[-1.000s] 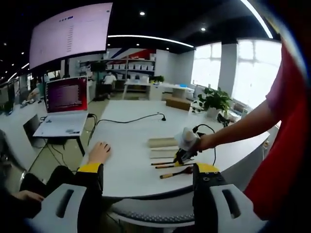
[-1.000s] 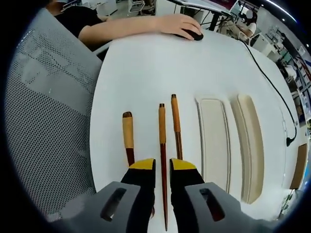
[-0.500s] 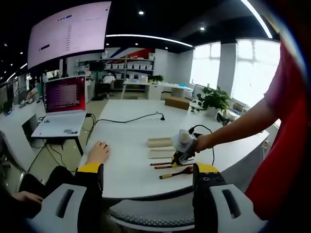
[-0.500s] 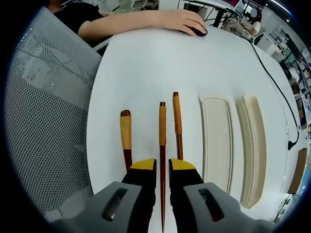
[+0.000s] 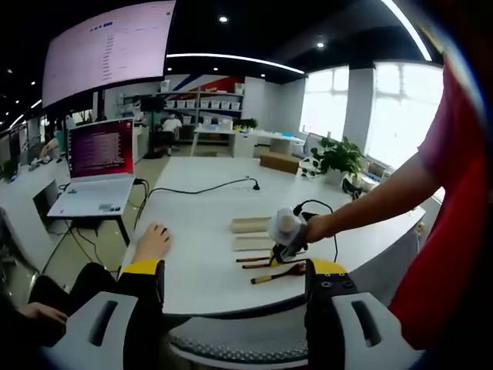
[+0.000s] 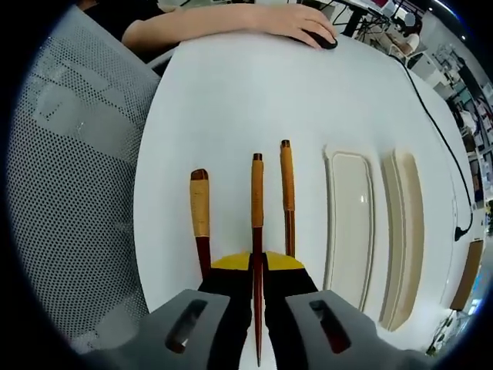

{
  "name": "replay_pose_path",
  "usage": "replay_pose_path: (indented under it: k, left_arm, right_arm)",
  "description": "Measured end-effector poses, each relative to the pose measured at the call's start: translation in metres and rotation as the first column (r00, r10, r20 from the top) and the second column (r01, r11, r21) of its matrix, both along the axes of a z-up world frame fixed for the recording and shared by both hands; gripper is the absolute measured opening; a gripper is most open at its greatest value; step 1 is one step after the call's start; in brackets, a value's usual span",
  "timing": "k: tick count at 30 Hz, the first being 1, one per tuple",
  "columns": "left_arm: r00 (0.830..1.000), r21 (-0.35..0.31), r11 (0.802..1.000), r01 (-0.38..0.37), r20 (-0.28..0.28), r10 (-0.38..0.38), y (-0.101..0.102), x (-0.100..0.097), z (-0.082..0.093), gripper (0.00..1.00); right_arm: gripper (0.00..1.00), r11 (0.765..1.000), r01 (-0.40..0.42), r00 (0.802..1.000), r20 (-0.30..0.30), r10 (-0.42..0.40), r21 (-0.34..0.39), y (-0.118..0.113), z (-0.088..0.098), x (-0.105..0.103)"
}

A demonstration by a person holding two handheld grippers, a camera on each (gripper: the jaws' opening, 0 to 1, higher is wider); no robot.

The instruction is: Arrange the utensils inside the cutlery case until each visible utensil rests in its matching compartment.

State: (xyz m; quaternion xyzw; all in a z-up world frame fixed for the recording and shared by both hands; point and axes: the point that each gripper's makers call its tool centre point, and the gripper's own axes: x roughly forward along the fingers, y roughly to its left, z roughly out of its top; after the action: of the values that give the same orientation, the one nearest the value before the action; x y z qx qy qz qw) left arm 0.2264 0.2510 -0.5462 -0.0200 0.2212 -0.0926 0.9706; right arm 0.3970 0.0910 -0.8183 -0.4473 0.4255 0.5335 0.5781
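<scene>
Three wooden utensils lie side by side on the white table [image 6: 231, 100]: a spoon with a pale handle [image 6: 199, 213], a middle chopstick [image 6: 256, 193] and another chopstick [image 6: 286, 185]. To their right lie the beige cutlery case [image 6: 350, 223] and its lid [image 6: 404, 231], both without utensils. My right gripper [image 6: 256, 264] is shut on the middle chopstick, which runs between the two yellow-tipped jaws. The left gripper [image 5: 235, 274] hangs open well back from the table edge, with nothing between its jaws. From there I see the right gripper [image 5: 283, 230] down over the utensils [image 5: 273, 268], beside the case [image 5: 250, 243].
A person's hand rests on a black mouse [image 6: 312, 35] at the table's far end. A grey mesh chair [image 6: 77, 154] stands along the table's left side. A black cable [image 6: 431, 131] crosses beyond the case. A laptop [image 5: 100, 166] and a potted plant [image 5: 339, 158] stand farther off.
The right gripper's jaws have come together on the middle chopstick, which lay loose between them before. The left gripper stays open and nearly still.
</scene>
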Motion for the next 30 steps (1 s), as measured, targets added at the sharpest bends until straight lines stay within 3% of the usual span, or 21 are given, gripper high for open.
replay_pose_path:
  k: [9,25,30]
  left_arm:
    - [1.0,0.006,1.0,-0.009,0.001,0.009,0.006,-0.001,0.0,0.75]
    - [1.0,0.007,1.0,-0.017,-0.001,0.017,0.009,-0.004,-0.001,0.75]
    - [1.0,0.012,1.0,-0.013,0.002,0.013,0.011,-0.003,0.001,0.75]
  right_arm:
    - [0.01,0.998,0.014,1.0,-0.019,-0.012,0.061,0.009,0.023,0.006]
    - [0.01,0.997,-0.061,0.997,0.055,0.058,0.054,0.006,0.049,0.018]
    - [0.01,0.996,-0.039,0.999,0.029,0.037,0.077,0.004,0.061,0.027]
